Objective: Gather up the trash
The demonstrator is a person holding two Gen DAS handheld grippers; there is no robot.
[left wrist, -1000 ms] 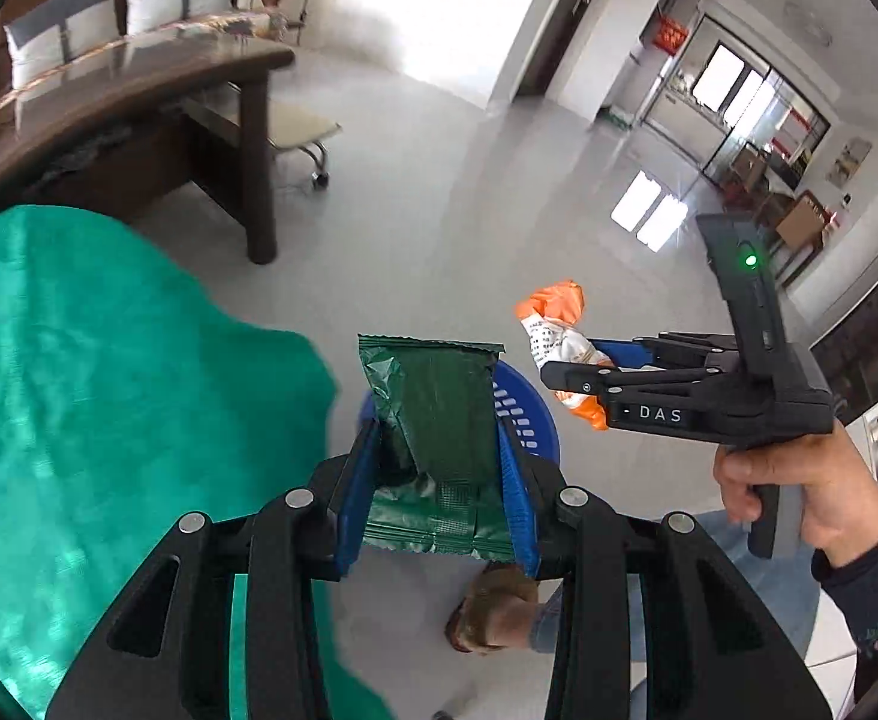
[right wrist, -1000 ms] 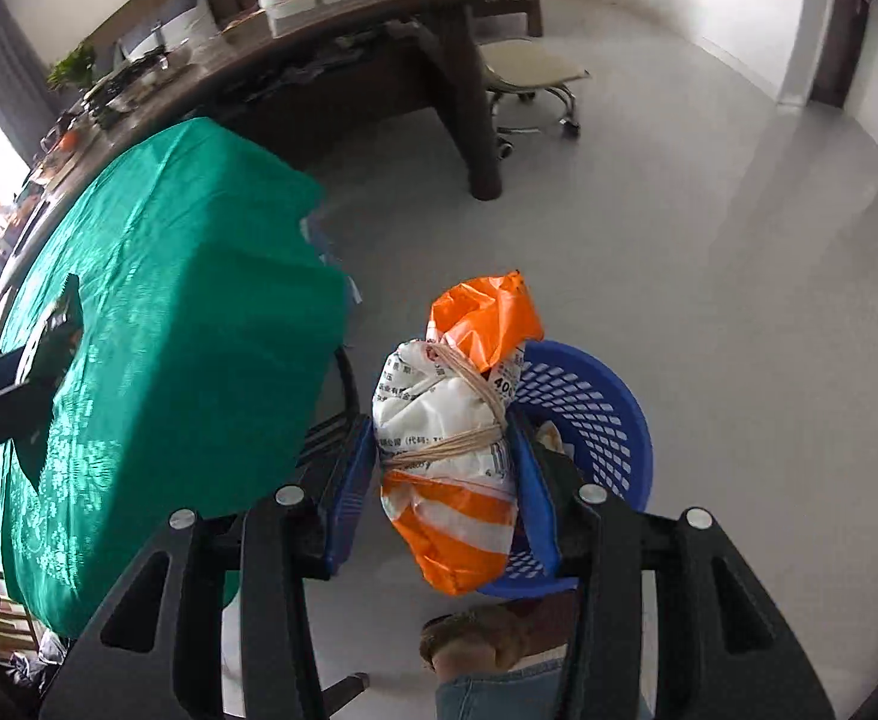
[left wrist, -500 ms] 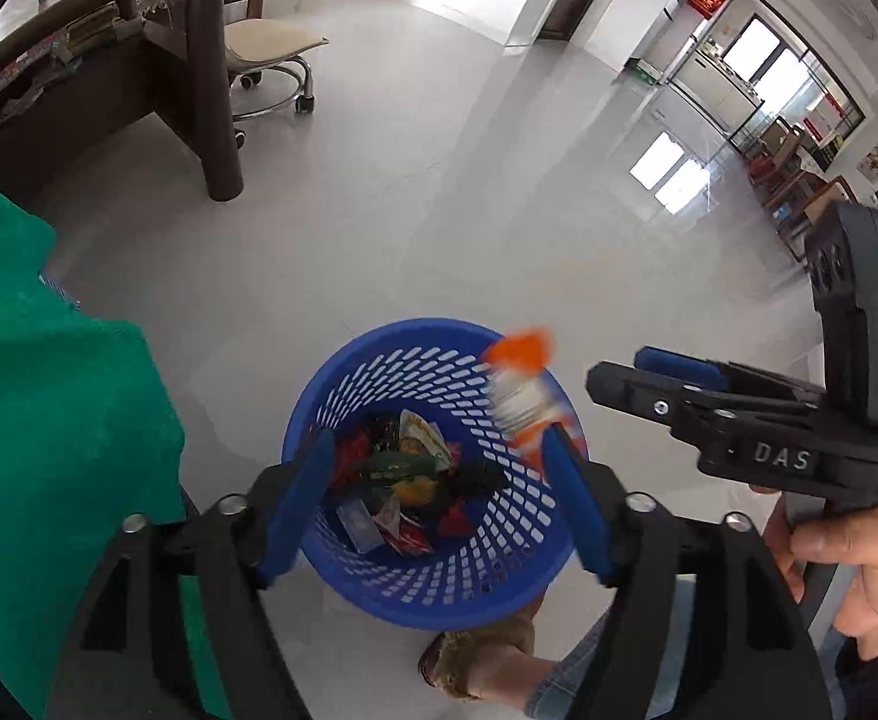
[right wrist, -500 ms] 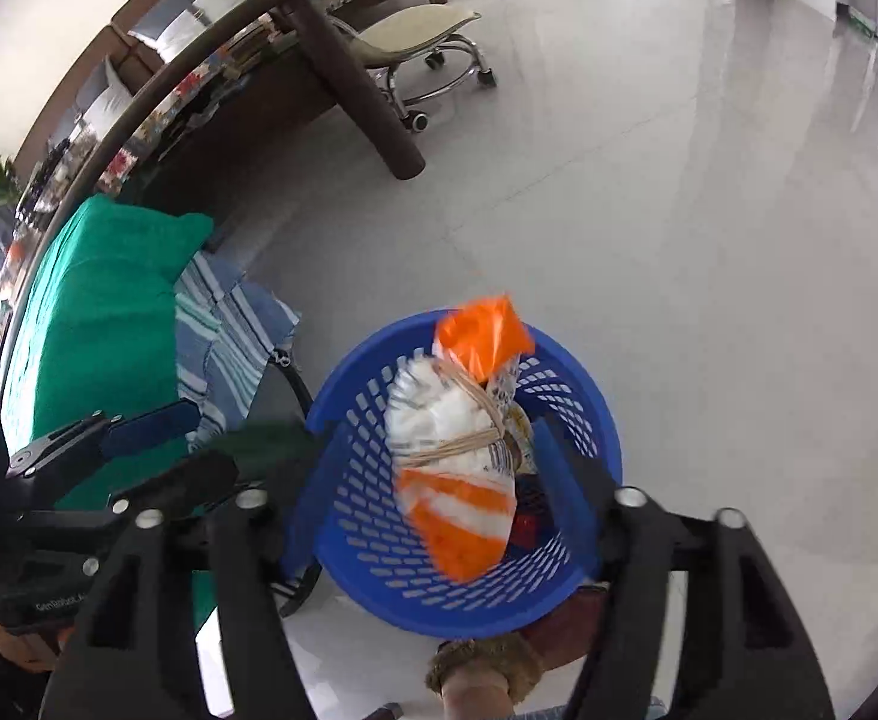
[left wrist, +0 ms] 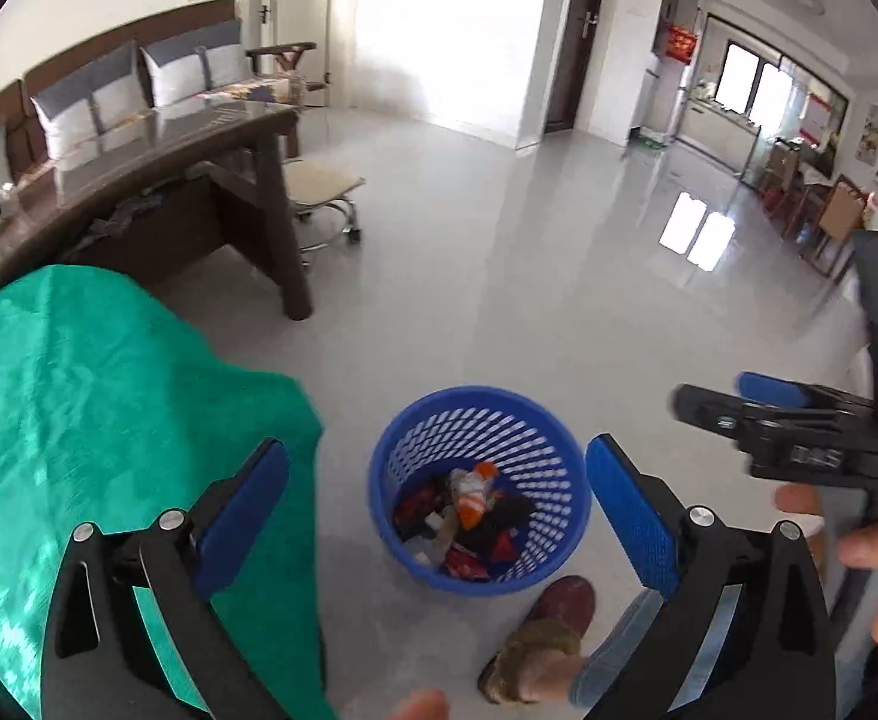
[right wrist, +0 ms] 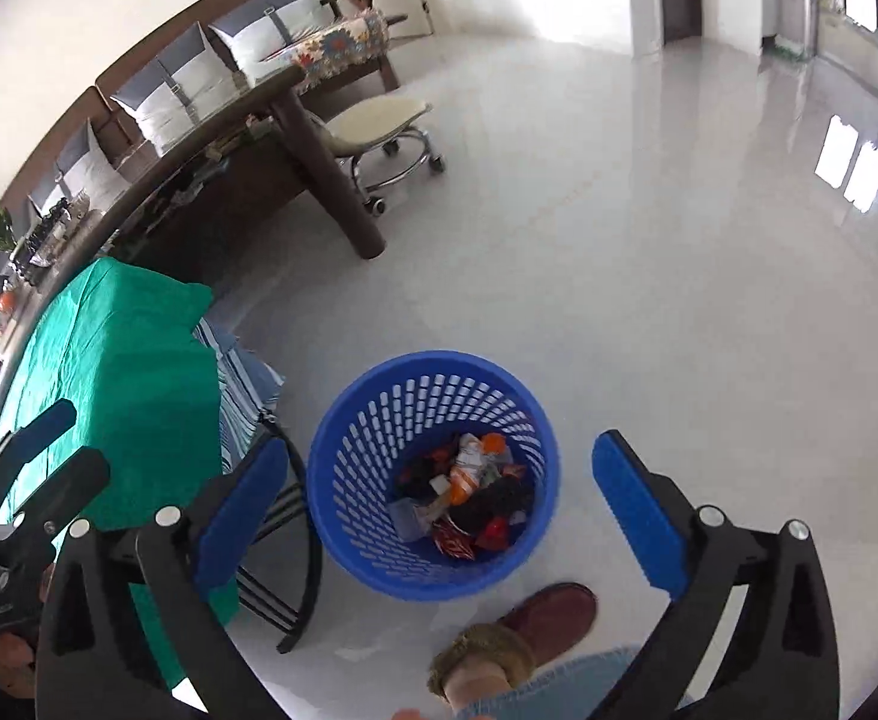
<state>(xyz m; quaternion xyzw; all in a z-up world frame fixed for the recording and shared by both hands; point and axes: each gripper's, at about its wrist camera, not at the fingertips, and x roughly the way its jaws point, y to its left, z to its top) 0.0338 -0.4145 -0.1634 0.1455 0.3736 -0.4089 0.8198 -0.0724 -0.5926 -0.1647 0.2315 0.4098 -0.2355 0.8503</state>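
You hold both hand-held grippers over the blue basket (left wrist: 480, 489) at lower centre. The left hand-held gripper (left wrist: 436, 507) and right hand-held gripper (right wrist: 439, 498) have just been opening wide, empty. The orange-and-white packet (left wrist: 469, 489) lies inside. Next, seek more trash.

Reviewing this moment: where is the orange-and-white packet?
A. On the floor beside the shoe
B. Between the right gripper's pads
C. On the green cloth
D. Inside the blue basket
D. The orange-and-white packet lies among the other wrappers inside the blue basket, and the right gripper is open with nothing between its pads.
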